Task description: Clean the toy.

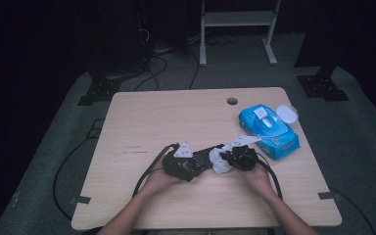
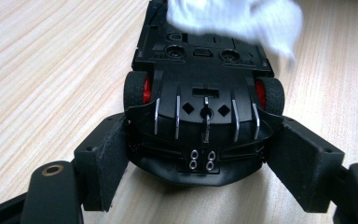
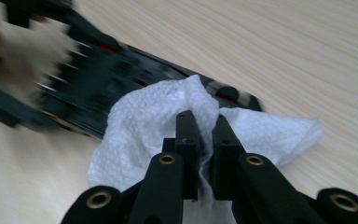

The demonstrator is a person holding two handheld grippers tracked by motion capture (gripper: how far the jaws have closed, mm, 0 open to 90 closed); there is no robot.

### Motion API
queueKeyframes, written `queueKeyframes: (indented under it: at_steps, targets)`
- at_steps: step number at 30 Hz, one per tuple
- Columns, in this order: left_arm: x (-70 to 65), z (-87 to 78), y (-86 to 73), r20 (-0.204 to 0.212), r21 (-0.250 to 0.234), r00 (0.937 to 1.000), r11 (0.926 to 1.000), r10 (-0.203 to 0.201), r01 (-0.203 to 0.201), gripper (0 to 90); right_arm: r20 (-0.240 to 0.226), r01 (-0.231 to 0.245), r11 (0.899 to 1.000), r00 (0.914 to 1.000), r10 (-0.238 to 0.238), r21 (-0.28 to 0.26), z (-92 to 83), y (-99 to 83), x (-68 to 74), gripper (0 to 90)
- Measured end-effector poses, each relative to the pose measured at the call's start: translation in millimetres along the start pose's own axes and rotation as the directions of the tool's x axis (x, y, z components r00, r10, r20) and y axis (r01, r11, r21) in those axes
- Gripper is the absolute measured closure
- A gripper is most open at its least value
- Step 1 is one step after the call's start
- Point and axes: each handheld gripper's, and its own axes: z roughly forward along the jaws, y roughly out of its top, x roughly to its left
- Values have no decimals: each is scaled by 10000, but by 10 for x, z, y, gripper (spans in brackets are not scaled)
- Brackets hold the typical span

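Note:
A black toy car [image 2: 204, 107] with red wheel hubs lies belly-up between the jaws of my left gripper [image 2: 198, 161], which is shut on its end. In the high view the left gripper [image 1: 188, 161] holds the car [image 1: 206, 155] just above the table's front middle. My right gripper [image 3: 204, 128] is shut on a white wet wipe [image 3: 144, 126] and presses it on the car's underside [image 3: 102, 79]. The wipe [image 1: 219, 161] sits between both grippers, with the right gripper [image 1: 242, 157] just to its right. The wipe [image 2: 235, 18] covers the car's far end.
A blue pack of wet wipes [image 1: 269, 129] lies at the right of the wooden table [image 1: 152, 117], with its white lid [image 1: 287, 113] open beside it. A cable hole [image 1: 232, 101] is near the far edge. Cables trail off the front.

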Motion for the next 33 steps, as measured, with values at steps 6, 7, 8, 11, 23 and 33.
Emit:
queueKeyframes:
  at_steps: [6, 7, 8, 11, 23, 33]
  targets:
    - [-5, 12, -19, -36, 148, 10000, 9999, 22, -21, 240, -849, 633, 9975, 9942, -659, -329, 160, 164, 352, 836]
    - [1, 1, -21, -28, 102, 10000, 9999, 61, -61, 240, -826, 806, 9963, 9931, -830, -312, 168, 175, 364, 836]
    - [1, -5, -19, -33, 60, 10000, 10000, 60, -60, 240, -845, 807, 9963, 9930, -828, -278, 160, 174, 348, 836]
    - [6, -7, -18, -36, 78, 9999, 9999, 117, -117, 241, -435, 756, 9970, 9961, -761, -147, 102, 130, 237, 836]
    - [-29, 14, 11, -120, 106, 9994, 9994, 319, -317, 241, -265, -4, 9997, 9996, -3, -249, 170, 178, 97, 836]
    - [17, -23, -27, -48, -18, 9999, 9999, 124, -124, 240, 790, -339, 9992, 9962, 355, -218, 303, 277, -164, 836]
